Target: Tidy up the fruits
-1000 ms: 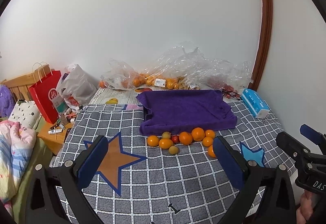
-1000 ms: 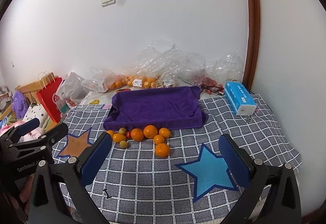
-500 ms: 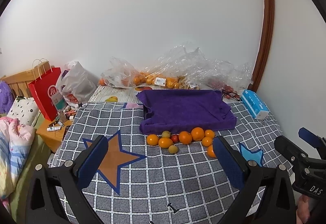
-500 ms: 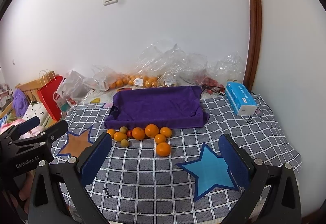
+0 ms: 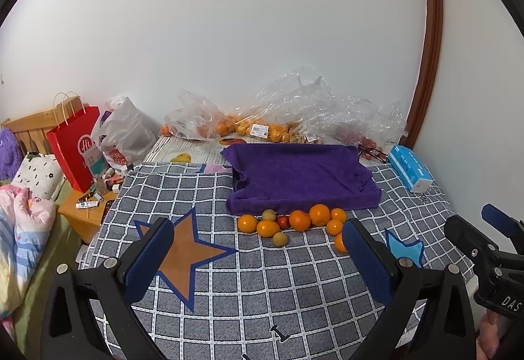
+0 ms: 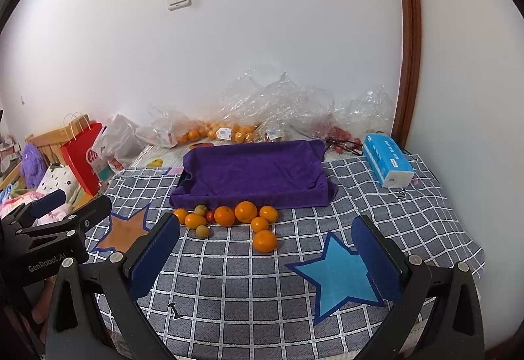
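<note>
Purple terry-cloth towel [image 6: 253, 173] is matt, nappy. Grey checked woven blanket [image 6: 229, 275] looks coarse. Round orange citrus fruits [image 6: 245, 211] have a slightly glossy peel. Crinkled clear plastic bags [image 6: 281, 98] shiny. Red paper carrier bag [image 5: 73, 147] smooth. Blue gripper pads [image 5: 149, 258] matt.

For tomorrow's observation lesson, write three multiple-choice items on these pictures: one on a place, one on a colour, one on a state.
1. Where do the loose fruits lie?
A. inside the tray
B. on the checked blanket along the tray's near edge
C. in the red bag

2. What colour is the towel lining the tray?
A. purple
B. green
C. white

3. How do the left gripper and right gripper stand?
A. both shut on oranges
B. one open, one shut
C. both open, holding nothing

Answers:
1 B, they sit on the blanket just before the tray.
2 A, the cloth is purple.
3 C, both pairs of fingers are spread apart.
</note>
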Demonstrator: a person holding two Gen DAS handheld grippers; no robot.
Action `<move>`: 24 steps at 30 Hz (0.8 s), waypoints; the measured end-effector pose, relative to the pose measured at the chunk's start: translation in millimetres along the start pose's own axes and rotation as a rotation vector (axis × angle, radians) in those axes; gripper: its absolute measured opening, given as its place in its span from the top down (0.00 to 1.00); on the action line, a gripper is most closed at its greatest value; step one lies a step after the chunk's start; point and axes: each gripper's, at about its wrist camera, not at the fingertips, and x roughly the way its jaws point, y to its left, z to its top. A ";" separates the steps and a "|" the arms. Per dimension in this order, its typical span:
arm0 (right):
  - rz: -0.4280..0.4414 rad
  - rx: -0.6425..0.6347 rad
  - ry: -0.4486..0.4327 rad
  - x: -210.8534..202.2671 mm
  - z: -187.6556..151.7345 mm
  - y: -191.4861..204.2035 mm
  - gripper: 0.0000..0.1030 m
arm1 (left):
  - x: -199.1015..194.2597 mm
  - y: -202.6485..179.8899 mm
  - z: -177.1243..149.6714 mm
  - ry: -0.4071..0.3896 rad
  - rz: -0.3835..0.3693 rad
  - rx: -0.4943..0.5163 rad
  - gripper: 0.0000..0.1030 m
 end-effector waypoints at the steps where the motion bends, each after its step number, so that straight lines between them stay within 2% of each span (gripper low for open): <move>1: 0.000 0.000 -0.002 0.1 0.2 -0.1 0.00 | -0.3 0.5 -0.4 -0.003 -0.002 -0.001 0.00; 24: 0.003 0.003 0.006 4.3 -2.5 0.9 0.00 | 1.8 1.2 -0.5 0.003 -0.010 0.000 0.00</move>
